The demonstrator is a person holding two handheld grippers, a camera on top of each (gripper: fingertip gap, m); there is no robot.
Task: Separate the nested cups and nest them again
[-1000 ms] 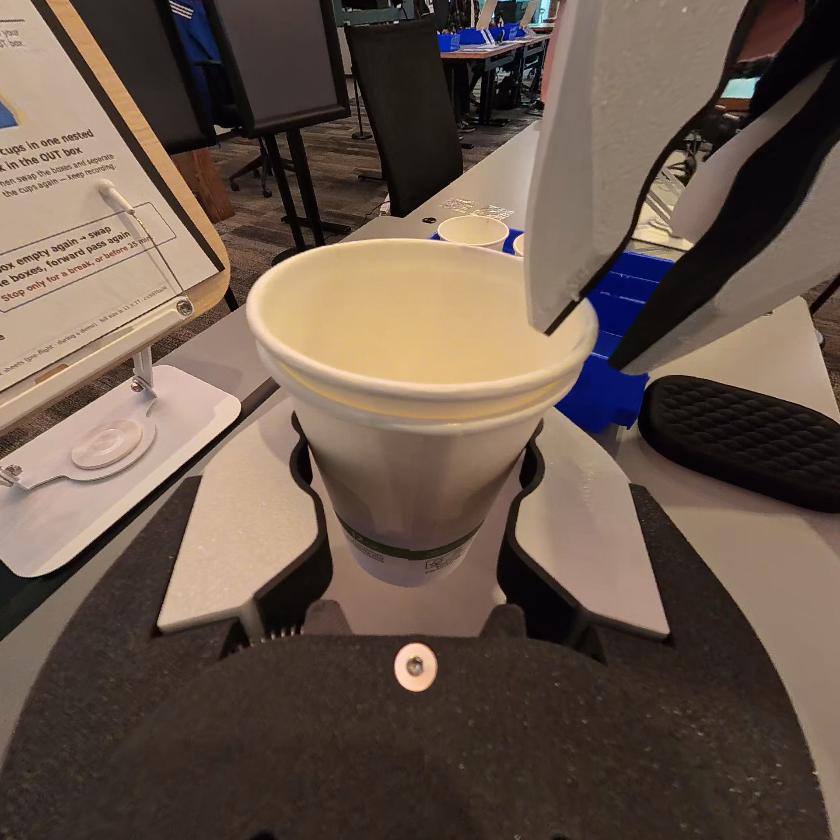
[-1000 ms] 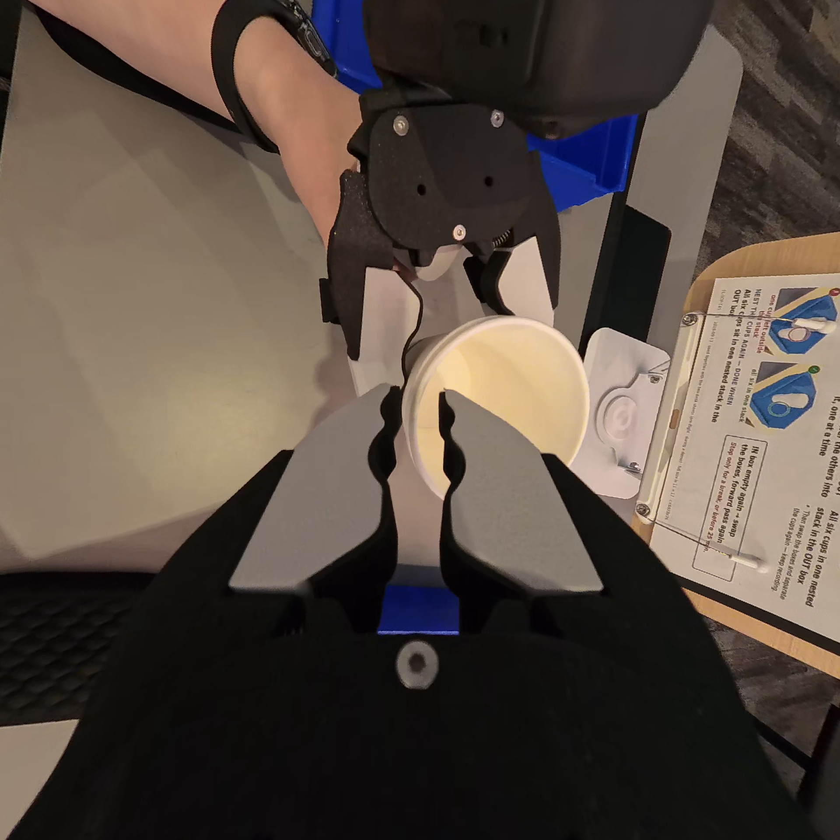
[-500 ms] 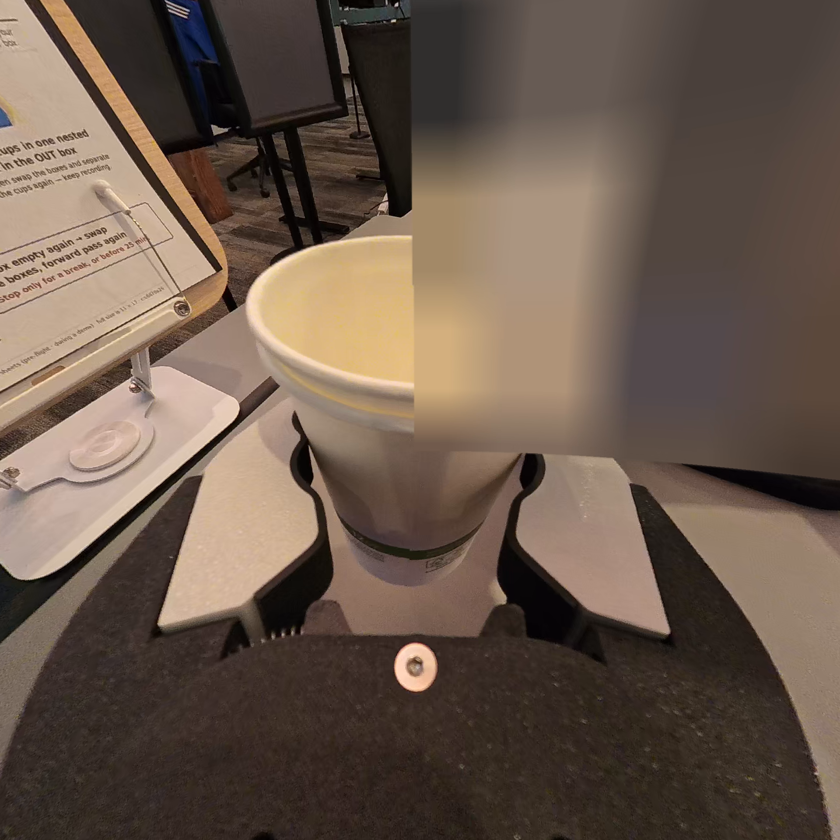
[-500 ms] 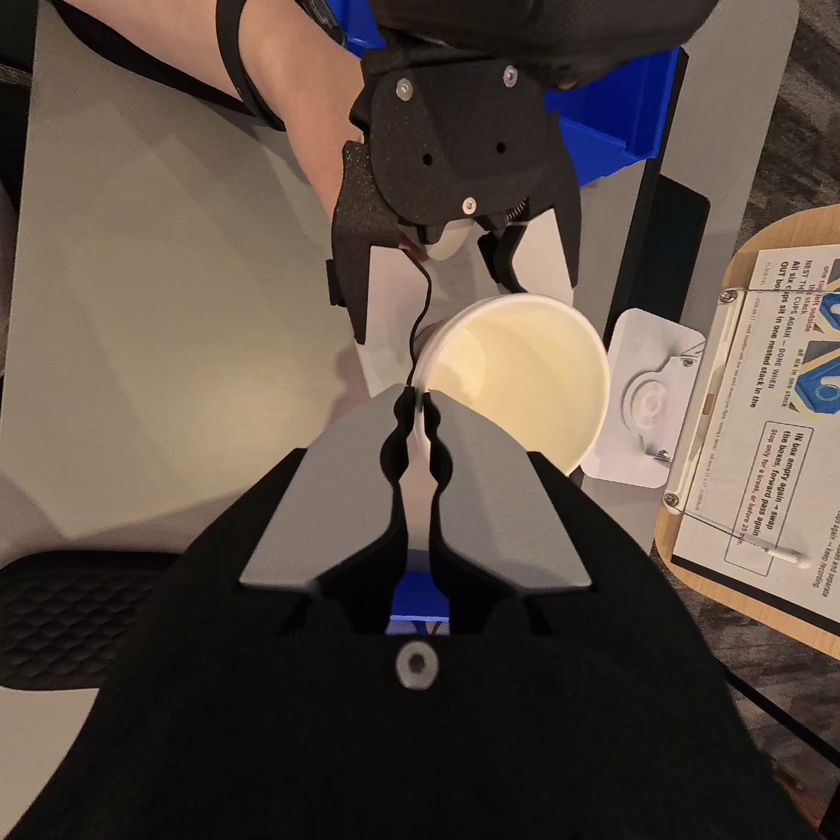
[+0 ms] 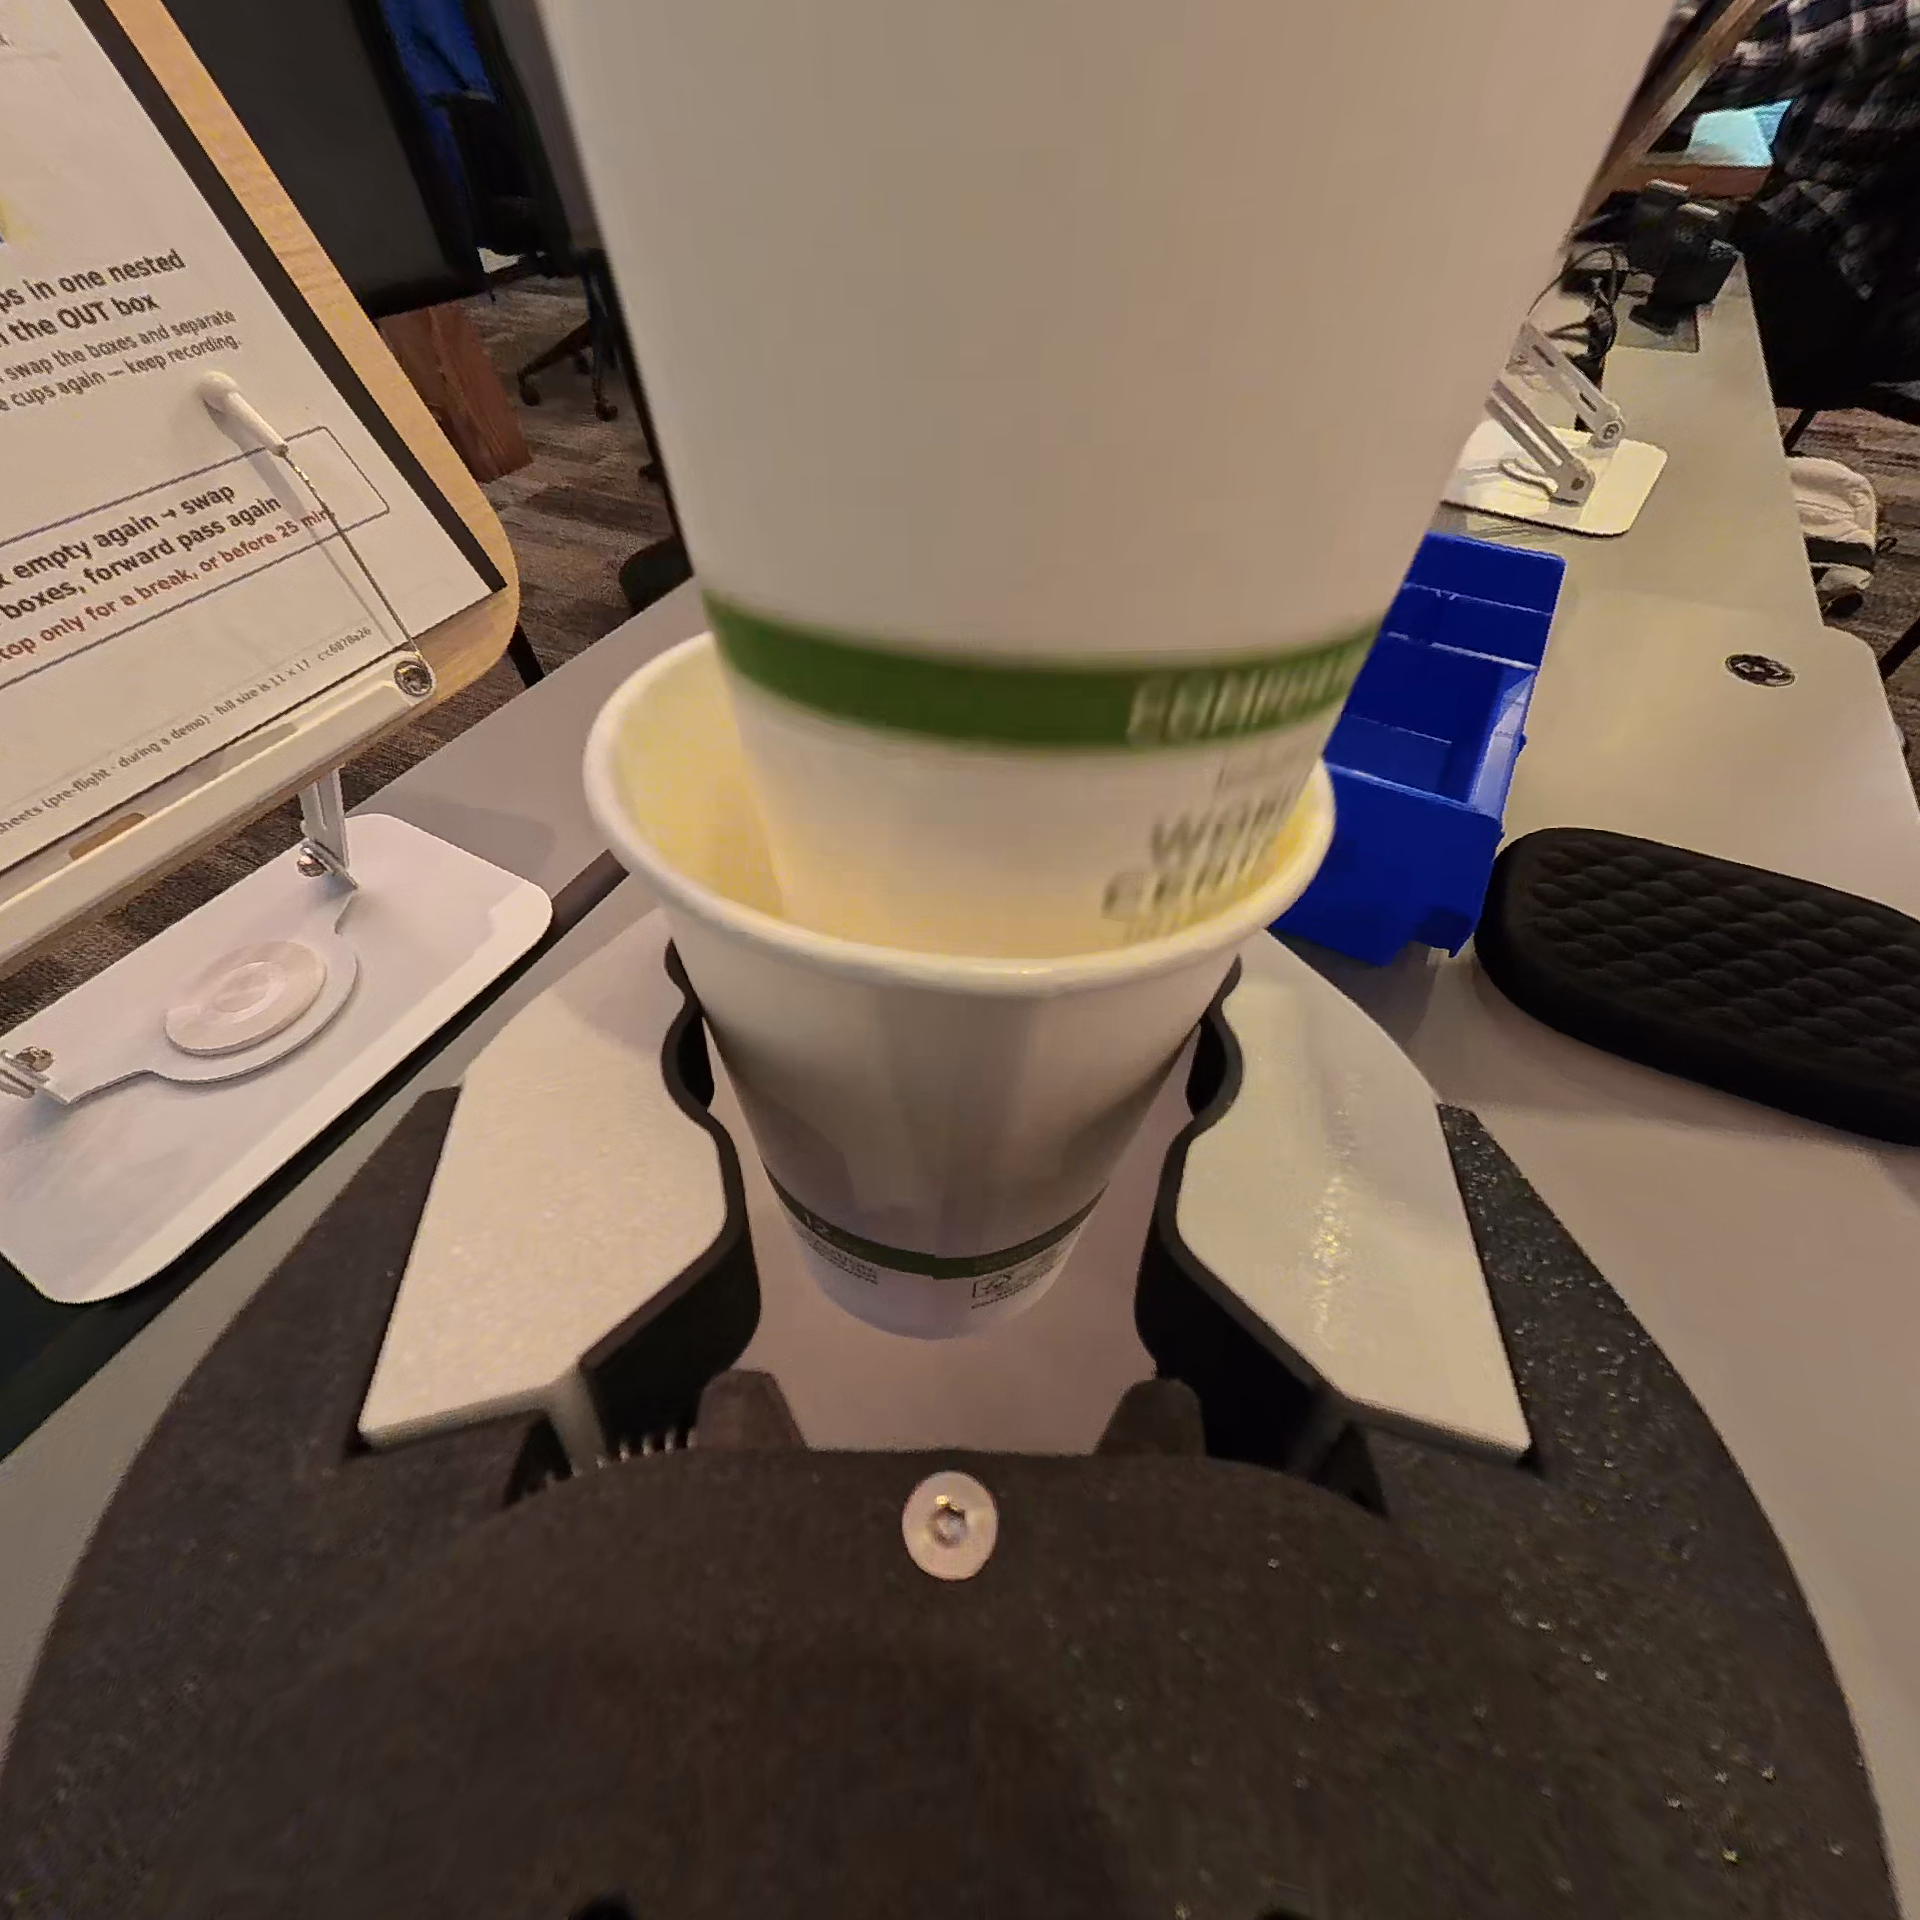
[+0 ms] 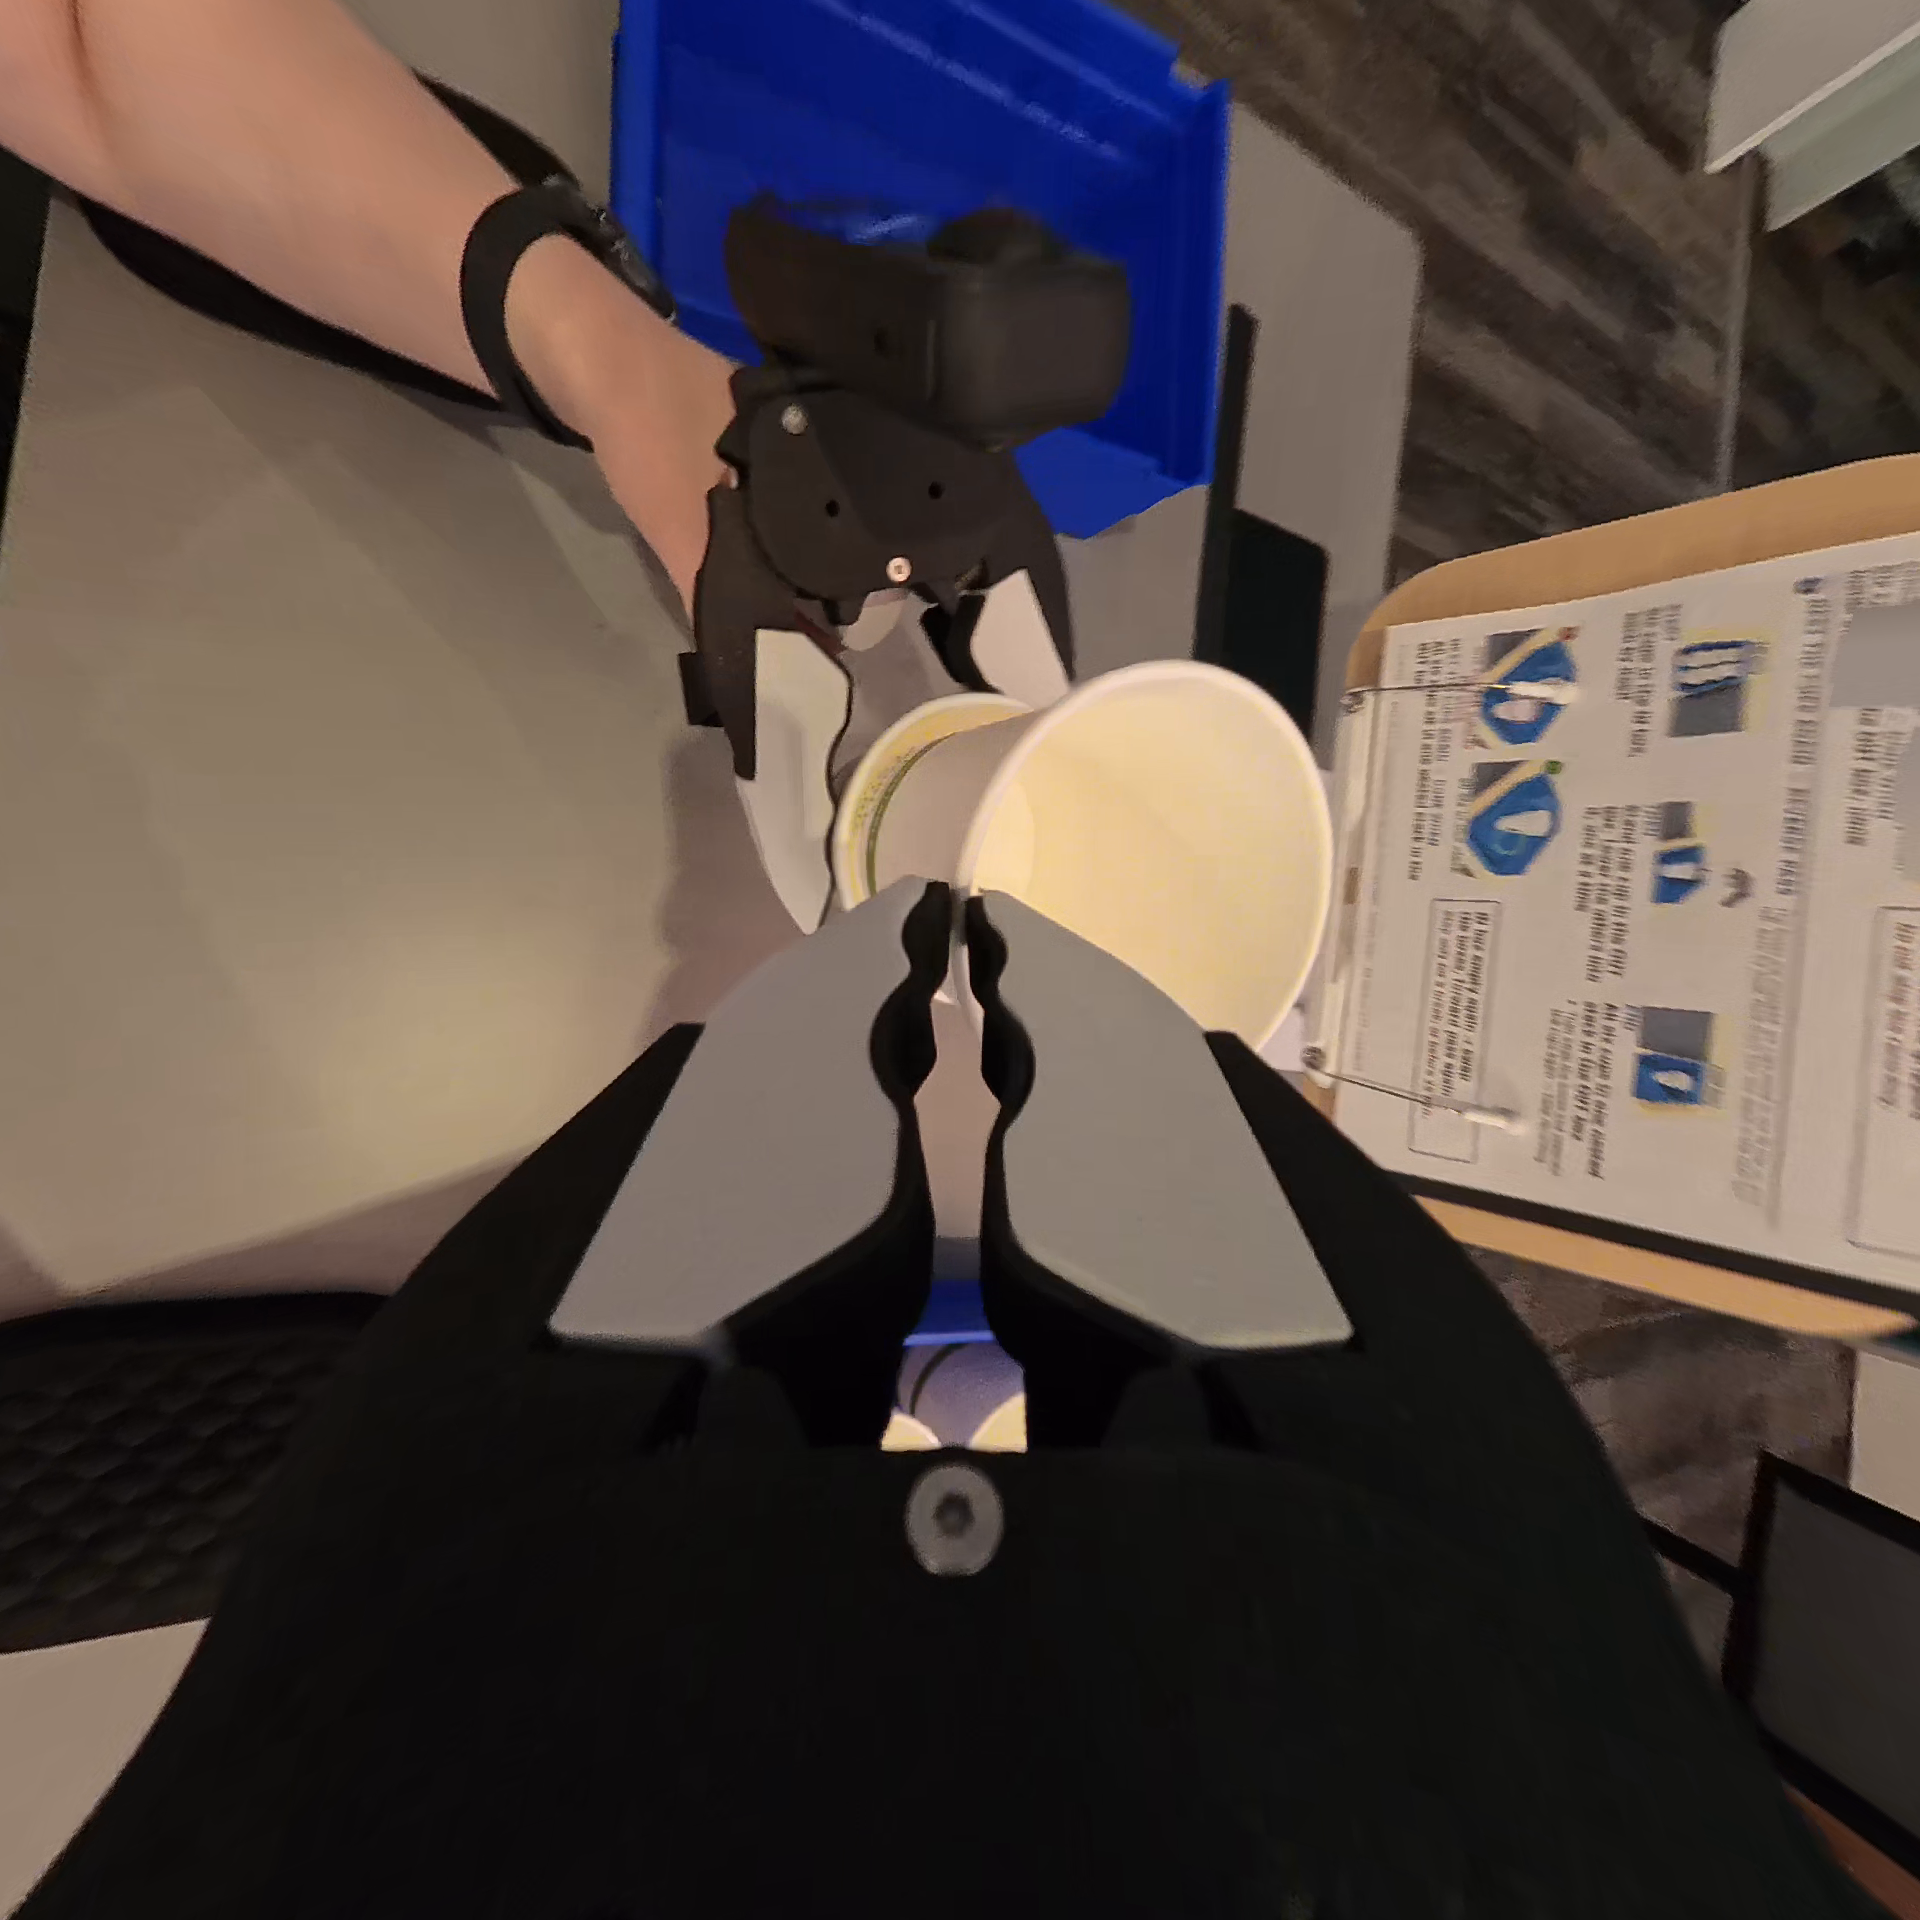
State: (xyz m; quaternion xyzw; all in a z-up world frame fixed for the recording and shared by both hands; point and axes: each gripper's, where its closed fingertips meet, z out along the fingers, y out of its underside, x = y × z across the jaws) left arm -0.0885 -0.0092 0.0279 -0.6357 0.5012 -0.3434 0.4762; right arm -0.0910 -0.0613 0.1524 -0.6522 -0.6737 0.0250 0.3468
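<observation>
Two white paper cups with green bands. My left gripper [image 5: 951, 1023] is shut on the outer cup [image 5: 935, 1091] and holds it upright above the grey table [image 5: 1662, 727]. My right gripper [image 6: 951, 906] is shut on the rim of the inner cup [image 6: 1153, 852]. That cup is lifted most of the way out and tilted; only its base is still inside the outer cup [image 6: 883, 800]. In the left wrist view the inner cup [image 5: 1039, 364] fills the top of the frame. The left gripper [image 6: 904, 717] also shows in the right wrist view, held by a person's hand [image 6: 603, 343].
A blue bin [image 5: 1434, 748] stands behind the cups, and it shows in the right wrist view [image 6: 914, 156]. More cups [image 6: 956, 1392] show below my right gripper. A black pad [image 5: 1714, 966] lies at the right. An instruction board [image 5: 156, 468] on a stand is at the left.
My right gripper closed on the inner cup's rim and pulled it up and out of the outer cup, tilting it. The left gripper kept hold of the outer cup.
</observation>
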